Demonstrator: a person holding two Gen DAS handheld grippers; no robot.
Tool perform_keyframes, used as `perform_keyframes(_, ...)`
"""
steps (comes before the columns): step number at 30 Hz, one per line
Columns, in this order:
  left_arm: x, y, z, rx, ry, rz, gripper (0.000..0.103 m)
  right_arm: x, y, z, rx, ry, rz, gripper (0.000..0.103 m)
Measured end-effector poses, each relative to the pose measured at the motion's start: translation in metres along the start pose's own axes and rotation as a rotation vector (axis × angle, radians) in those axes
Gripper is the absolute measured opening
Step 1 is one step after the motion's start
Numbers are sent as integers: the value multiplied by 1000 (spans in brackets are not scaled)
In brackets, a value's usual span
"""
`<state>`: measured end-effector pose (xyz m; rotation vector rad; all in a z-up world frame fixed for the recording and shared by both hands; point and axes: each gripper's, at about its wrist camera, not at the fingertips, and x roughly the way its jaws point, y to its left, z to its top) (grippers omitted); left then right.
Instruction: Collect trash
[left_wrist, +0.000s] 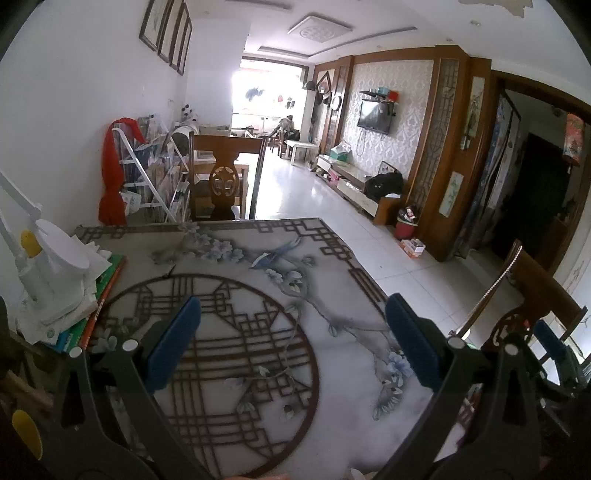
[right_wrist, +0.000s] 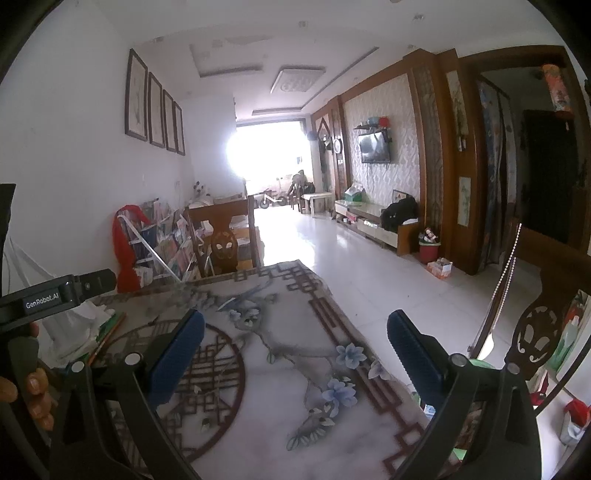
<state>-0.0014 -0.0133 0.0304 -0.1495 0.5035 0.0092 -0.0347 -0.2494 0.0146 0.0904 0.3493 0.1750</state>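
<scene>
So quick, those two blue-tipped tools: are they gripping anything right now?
Left tool: open, nothing between its fingers, held over the patterned table.
Right tool: open too, empty, over the same table.

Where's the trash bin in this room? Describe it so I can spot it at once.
Follow the wall with the mounted TV towards the camera to the near end of the low TV cabinet. The red bin stands on the floor there, overfilled; it is the only red container, with a small open carton lying beside it.
</scene>
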Motion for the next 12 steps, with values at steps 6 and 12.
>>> perform_keyframes(6, 11, 6, -3, -1, 16, 3, 98, 15, -1, -5, 2, 48, 9, 96)
perform_keyframes(12, 40, 24, -18, -44, 129, 15, 98, 69, -1, -34, -55, 215, 1, 96)
